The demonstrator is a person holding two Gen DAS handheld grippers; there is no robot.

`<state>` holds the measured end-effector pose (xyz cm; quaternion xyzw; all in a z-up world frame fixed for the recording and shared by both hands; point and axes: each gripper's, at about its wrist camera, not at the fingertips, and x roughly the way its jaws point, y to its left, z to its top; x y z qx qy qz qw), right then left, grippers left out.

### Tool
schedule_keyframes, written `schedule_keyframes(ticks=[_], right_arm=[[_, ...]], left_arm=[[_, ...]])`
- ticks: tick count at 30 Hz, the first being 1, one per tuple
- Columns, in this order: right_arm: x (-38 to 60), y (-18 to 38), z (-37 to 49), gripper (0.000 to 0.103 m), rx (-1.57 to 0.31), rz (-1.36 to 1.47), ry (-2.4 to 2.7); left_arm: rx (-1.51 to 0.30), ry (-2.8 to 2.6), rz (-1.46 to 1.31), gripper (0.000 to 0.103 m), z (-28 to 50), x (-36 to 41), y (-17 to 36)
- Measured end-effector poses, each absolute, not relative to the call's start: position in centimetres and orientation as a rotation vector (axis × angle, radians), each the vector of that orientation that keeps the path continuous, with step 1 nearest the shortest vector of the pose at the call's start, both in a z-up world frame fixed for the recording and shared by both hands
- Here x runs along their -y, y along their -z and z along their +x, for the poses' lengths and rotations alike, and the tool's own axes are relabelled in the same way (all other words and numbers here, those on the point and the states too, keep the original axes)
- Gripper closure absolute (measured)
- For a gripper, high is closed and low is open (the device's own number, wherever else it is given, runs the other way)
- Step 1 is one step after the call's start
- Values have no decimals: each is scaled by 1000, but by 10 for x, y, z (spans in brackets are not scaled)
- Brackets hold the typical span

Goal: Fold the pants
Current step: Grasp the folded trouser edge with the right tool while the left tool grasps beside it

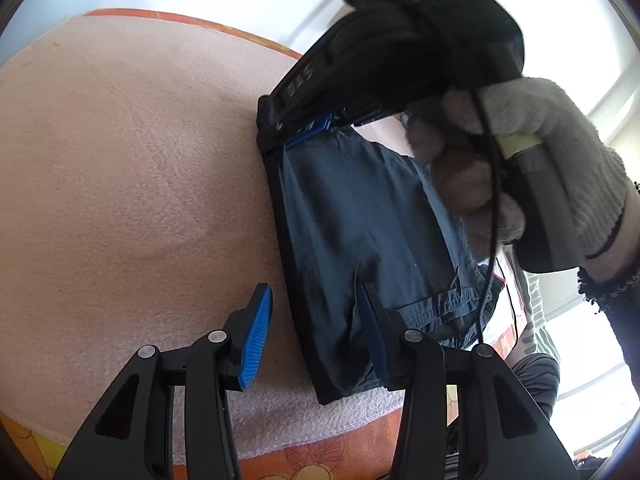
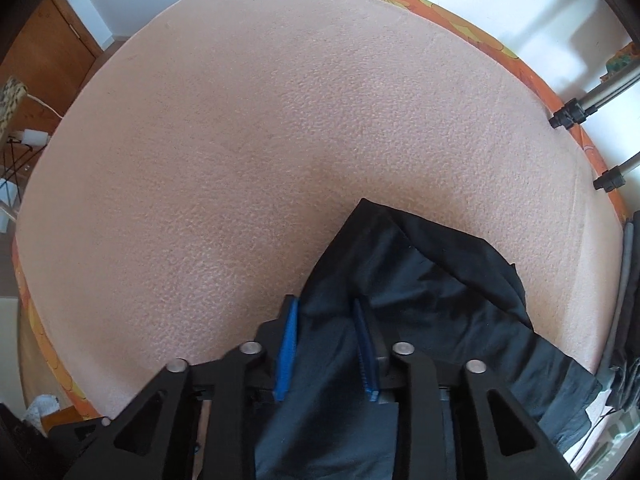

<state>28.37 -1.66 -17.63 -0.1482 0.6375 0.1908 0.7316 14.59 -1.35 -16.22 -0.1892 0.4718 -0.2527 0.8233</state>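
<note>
Dark blue-grey pants [image 1: 360,216] lie folded on a pink fleece blanket [image 1: 132,160]. My left gripper [image 1: 316,332] is open, its jaws straddling the near folded edge of the pants without gripping it. My right gripper [image 1: 312,130], held by a gloved hand [image 1: 532,152], is shut on the far corner of the pants. In the right wrist view the pants [image 2: 420,304] pass between the blue pads [image 2: 288,348] of the right gripper [image 2: 328,344], which pinch the fabric.
The blanket [image 2: 280,120] covers a bed with an orange flowered sheet [image 1: 312,452] at its edges. Tripod legs [image 2: 592,104] stand at the far right edge. A wooden door [image 2: 44,48] and cables are on the left.
</note>
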Motion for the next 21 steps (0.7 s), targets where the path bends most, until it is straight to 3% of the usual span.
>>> schedule_keyframes(ticks=[3,9,12,16,19,20,21], right_arm=[[27,165,285,99,-1383,-276,-440],[58,140,279,102,-1338,-167,-469],[74,136,276,102,-1326,-131,-474],[76,127,281,102,-1309,-122,-478],[74,117,281,88,-1302,-140,-490],[76,114,281,69,-1299,-147,-493],[76,109,280,60,-1289,-151,-504]], left_arm=[[-1004,529,-390,54,147,21,164],[-1008,574,-396,57,146,34,162],[-994,575,-362,90,145,44,159],[-930,577,-325,94,139,52,144],[-891,581,-248,94,132,60,130],[-879,584,-227,94,131,63,126],[-871,589,-215,94,130,63,121]])
